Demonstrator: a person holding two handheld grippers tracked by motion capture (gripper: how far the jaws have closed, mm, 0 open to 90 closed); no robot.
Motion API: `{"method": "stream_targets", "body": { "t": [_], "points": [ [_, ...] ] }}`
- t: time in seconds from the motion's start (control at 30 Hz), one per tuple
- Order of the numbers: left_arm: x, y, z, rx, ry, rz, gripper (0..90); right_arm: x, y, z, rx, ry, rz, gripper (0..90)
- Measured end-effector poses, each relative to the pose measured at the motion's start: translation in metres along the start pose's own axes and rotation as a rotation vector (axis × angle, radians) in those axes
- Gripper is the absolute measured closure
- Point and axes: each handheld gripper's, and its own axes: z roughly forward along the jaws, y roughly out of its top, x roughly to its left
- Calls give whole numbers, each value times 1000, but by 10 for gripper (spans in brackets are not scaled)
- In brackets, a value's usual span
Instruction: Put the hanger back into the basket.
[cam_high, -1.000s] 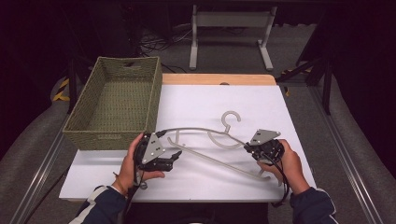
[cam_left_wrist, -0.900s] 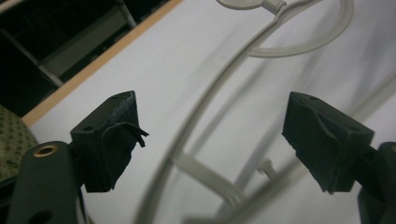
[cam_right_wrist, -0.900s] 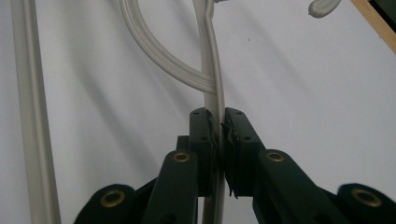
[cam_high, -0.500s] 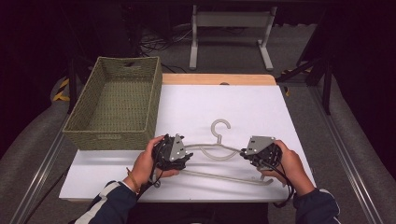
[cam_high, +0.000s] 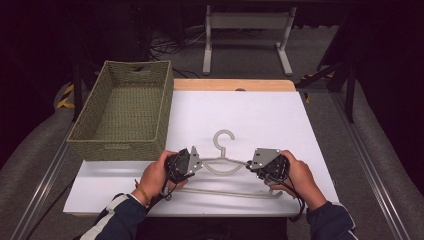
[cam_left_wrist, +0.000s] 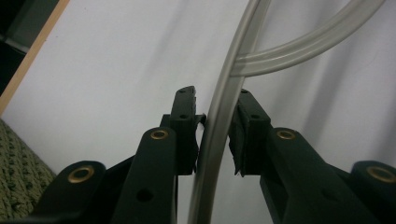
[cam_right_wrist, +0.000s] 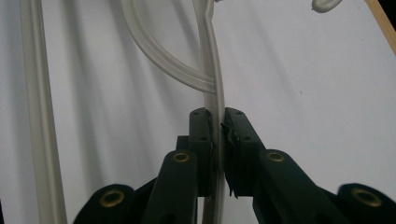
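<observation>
A pale plastic coat hanger (cam_high: 223, 150) lies level across the near part of the white table (cam_high: 260, 115), its hook pointing away from me. My left gripper (cam_high: 194, 161) holds the hanger's left shoulder. In the left gripper view the jaws (cam_left_wrist: 217, 98) have just been closing and now press the hanger's arm (cam_left_wrist: 322, 39) between their pads. My right gripper (cam_high: 253, 167) is shut on the right shoulder, and the right gripper view shows its jaws (cam_right_wrist: 217, 114) clamped on the thin arm (cam_right_wrist: 163, 60). Whether the hanger rests on the table or hangs just above it I cannot tell.
A green woven basket (cam_high: 120, 145) stands at the table's left, and its corner shows (cam_left_wrist: 18, 186) beside the left jaw. The hanger's bottom bar (cam_high: 235, 192) runs near the front edge. A wooden strip (cam_high: 235, 85) borders the far edge.
Both hands moved inward along the hanger. The hanger swung from a slant to level, its hook shifting left. The left gripper's jaws closed onto the left shoulder.
</observation>
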Motion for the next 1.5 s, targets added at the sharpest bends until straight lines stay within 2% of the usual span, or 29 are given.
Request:
{"method": "stream_targets", "body": {
  "t": [0.13, 0.2, 0.23, 0.27, 0.3, 0.33, 0.37, 0.43, 0.5, 0.8, 0.83, 0.87, 0.9, 0.97, 1.1, 1.17, 1.2, 1.3, 1.37, 1.43, 1.5],
  "points": [
    [-3, 0, 3, 18, 28, 21, 745, 0, 2, 5, 25, 7, 4, 827],
    [-3, 0, 4, 18, 39, 17, 649, -1, 2, 7, 37, 8, 8, 827],
    [-3, 0, 4, 26, 33, 22, 649, -1, 2, 7, 37, 8, 8, 827],
    [-4, 0, 4, 31, 31, 42, 703, 0, 2, 7, 46, 0, 12, 827],
    [-5, 0, 4, 30, 43, 45, 709, 0, 2, 9, 53, -5, 12, 827],
    [-5, 0, 4, 30, 42, 46, 708, -1, 1, 9, 57, -6, 12, 826],
    [-5, 0, 4, 35, 31, 52, 745, -1, 1, 10, 58, -3, 14, 827],
    [-5, 0, 5, 42, 37, 62, 764, -1, 2, 10, 54, -6, 14, 827],
    [-7, 0, 5, 46, 56, 76, 767, -1, 2, 10, 54, -7, 13, 826],
    [-4, 0, 6, 53, 70, 69, 746, 0, 4, 8, 30, -8, 11, 825],
    [-5, 0, 8, 64, 88, 72, 719, 0, 4, 8, 23, -4, 10, 826],
    [-5, 0, 9, 70, 83, 75, 674, 1, 5, 8, 13, 3, 3, 825],
    [-5, -1, 10, 63, 70, 81, 724, 1, 5, 7, 9, 11, 5, 826],
    [-5, -1, 8, 57, 84, 81, 763, 0, 5, 7, 9, 10, 4, 826],
    [-4, -1, 6, 48, 82, 70, 735, -1, 4, 7, 9, 13, 12, 825],
    [-3, -1, 5, 52, 75, 69, 729, -1, 4, 8, 18, -1, 13, 825],
    [-3, -1, 5, 53, 78, 70, 758, -1, 4, 9, 24, -16, 17, 825],
    [-2, -1, 6, 55, 78, 75, 765, -1, 3, 8, 21, -11, 10, 825],
    [-1, -2, 6, 52, 77, 64, 761, -1, 4, 8, 18, -14, 7, 824],
    [0, -3, 8, 60, 78, 61, 729, -1, 4, 6, -2, 0, 13, 825],
    [-1, -3, 8, 64, 73, 69, 767, 0, 5, 6, -6, 1, 12, 825]
  ]
}}
